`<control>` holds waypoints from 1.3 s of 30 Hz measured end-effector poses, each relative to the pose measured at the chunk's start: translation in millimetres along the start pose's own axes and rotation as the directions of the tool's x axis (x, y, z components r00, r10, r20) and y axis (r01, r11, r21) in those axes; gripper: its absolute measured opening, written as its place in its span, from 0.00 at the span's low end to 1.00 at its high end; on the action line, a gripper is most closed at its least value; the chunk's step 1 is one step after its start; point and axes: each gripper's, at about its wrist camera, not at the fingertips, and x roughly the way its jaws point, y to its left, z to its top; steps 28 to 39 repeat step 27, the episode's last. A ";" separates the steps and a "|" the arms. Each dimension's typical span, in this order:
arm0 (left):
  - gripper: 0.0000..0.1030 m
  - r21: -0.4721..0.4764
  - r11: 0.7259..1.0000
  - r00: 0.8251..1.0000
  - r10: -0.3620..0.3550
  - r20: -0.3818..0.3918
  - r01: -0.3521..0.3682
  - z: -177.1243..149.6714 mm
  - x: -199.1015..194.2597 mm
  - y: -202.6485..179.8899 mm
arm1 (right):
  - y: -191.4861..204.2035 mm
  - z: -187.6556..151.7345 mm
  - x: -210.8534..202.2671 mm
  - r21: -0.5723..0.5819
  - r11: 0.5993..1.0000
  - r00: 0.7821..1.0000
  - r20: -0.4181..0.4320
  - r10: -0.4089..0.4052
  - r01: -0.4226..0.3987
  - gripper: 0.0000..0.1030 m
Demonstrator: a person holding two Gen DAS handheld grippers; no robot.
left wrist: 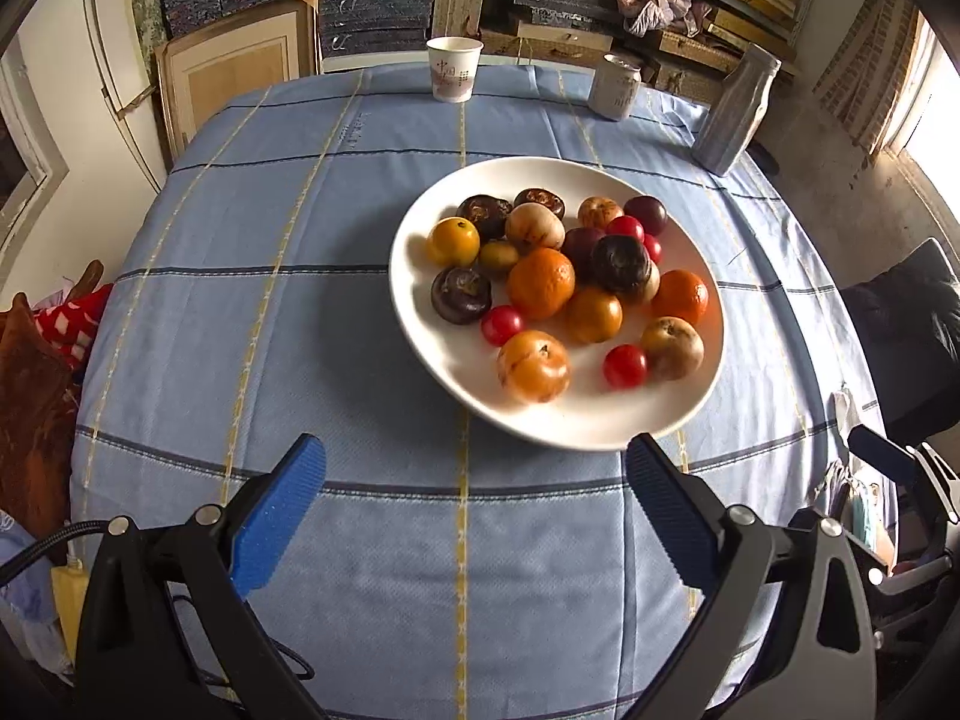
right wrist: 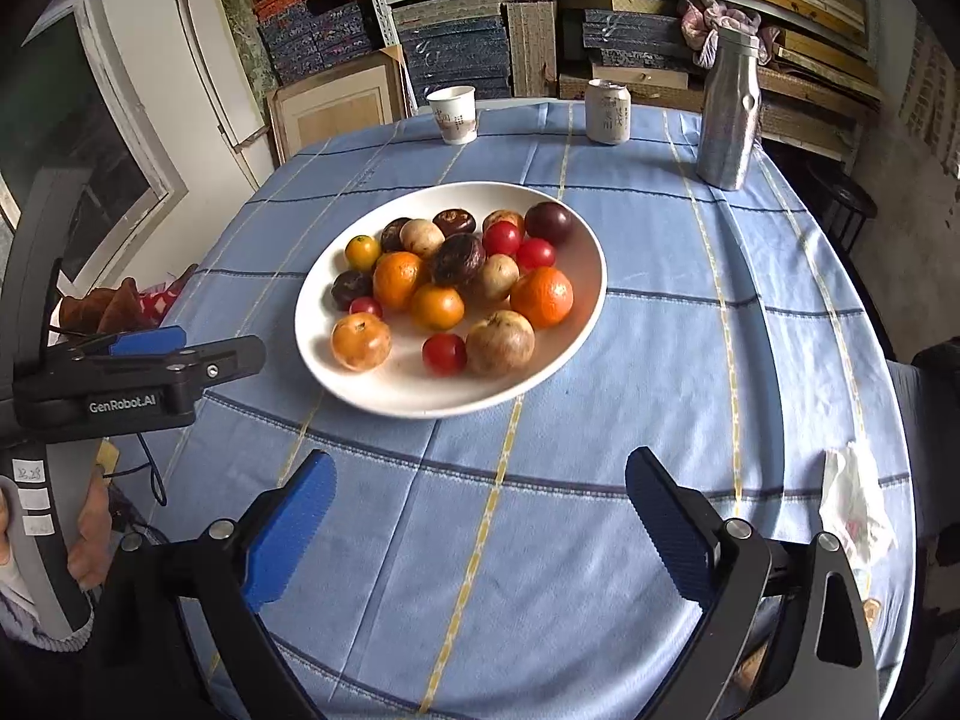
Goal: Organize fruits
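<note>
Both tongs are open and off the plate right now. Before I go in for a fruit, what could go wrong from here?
1. The fruit is heaped in the white plate; pulling one from the pile may send round neighbours like the cherry tomato rolling.
2. The plate is shallow, so a nudged fruit could roll over its rim onto the tablecloth.
3. The left tongs and right tongs sit close together; reaching at once could make them collide.

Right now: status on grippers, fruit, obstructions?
Left gripper, right gripper open, empty. Fruit piled on white plate. Cup, can, bottle behind, clear.
</note>
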 end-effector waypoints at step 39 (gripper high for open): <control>0.96 0.069 0.997 0.999 0.019 0.036 -0.022 -11.0 -16.6 -18.3 | -3.3 -4.3 -19.7 0.000 1.000 1.000 0.030 -0.001 0.001 0.95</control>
